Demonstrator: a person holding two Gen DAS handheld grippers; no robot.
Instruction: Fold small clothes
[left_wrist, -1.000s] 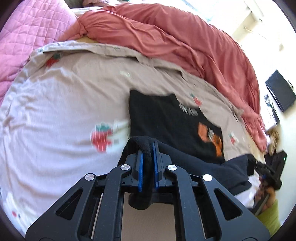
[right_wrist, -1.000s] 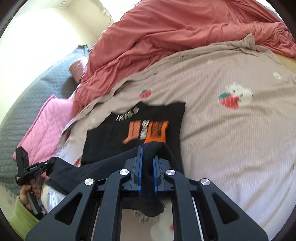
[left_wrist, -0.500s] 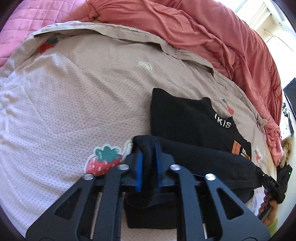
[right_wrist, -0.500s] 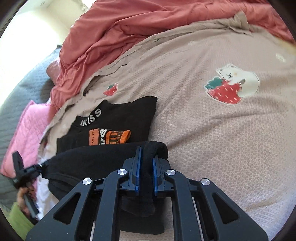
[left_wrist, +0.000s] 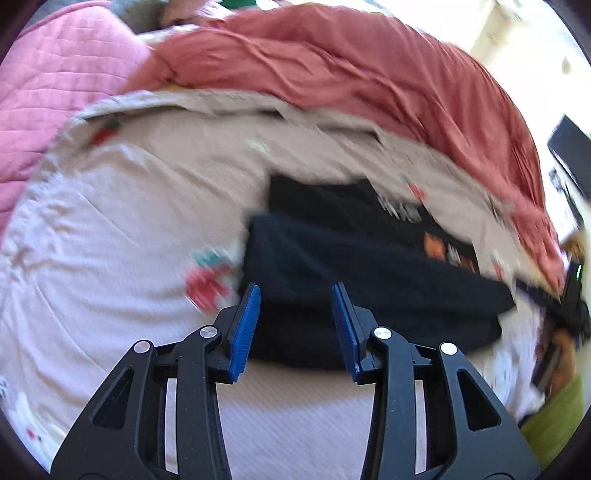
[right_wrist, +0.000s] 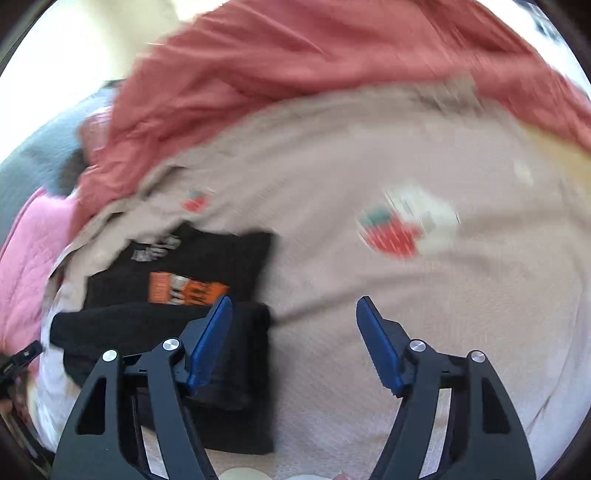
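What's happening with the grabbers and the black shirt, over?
Left gripper and right gripper just opened, empty. Black printed T-shirt folded on beige strawberry bedsheet. Nothing in the way.

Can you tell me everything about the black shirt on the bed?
The black shirt is soft, dark cloth with an orange and white print and small white letters. It lies flat on the beige strawberry sheet, its near part folded back over itself, hiding part of the print. Both grippers, left gripper and right gripper, have just been opening; nothing grips it now.
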